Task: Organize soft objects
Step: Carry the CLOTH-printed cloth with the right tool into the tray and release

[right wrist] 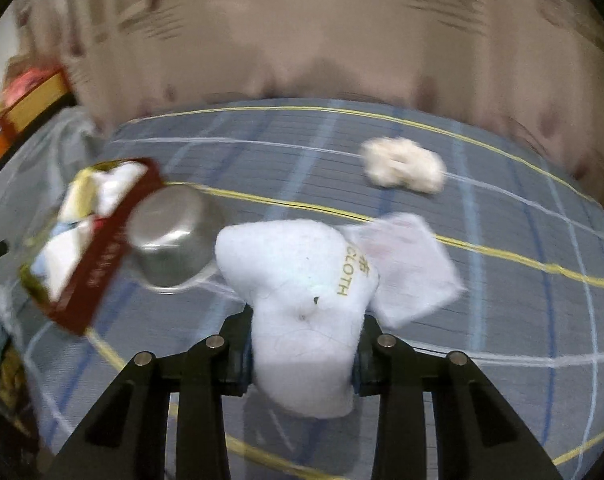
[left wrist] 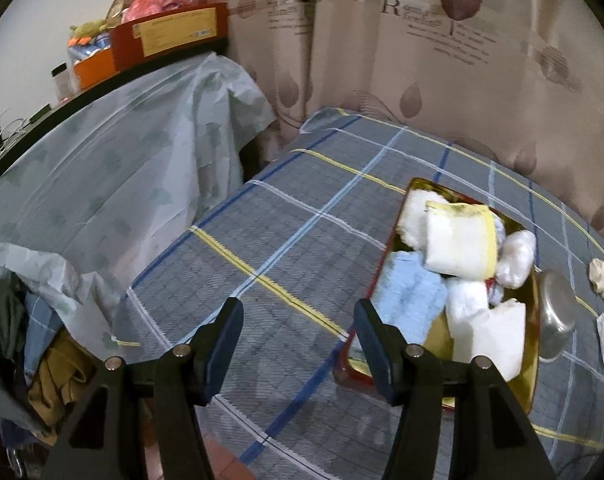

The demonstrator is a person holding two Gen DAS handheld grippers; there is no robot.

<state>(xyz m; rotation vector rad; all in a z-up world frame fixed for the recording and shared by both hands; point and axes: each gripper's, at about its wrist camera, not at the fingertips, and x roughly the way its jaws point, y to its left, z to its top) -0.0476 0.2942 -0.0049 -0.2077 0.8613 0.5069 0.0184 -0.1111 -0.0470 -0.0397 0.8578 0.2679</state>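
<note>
beside the red tray [right wrist: 98, 256], bare plaid bedspread [right wrist: 286, 152]

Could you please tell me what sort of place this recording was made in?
Probably a bedroom at home: a grey plaid bedsheet covers a bed-like surface, a beige printed curtain hangs behind it, and a cloth-draped side table holds cardboard boxes.

The plaid bedcover [left wrist: 286, 240] lies bare left of the red tin [left wrist: 535, 376], giving open passage there. The tin is crowded with 6 or so soft pieces. A steel bowl [right wrist: 168, 236] touches its right wall, with a cream scrunchie [right wrist: 403, 166] and flat white sachet [right wrist: 413, 268] beyond.
</note>
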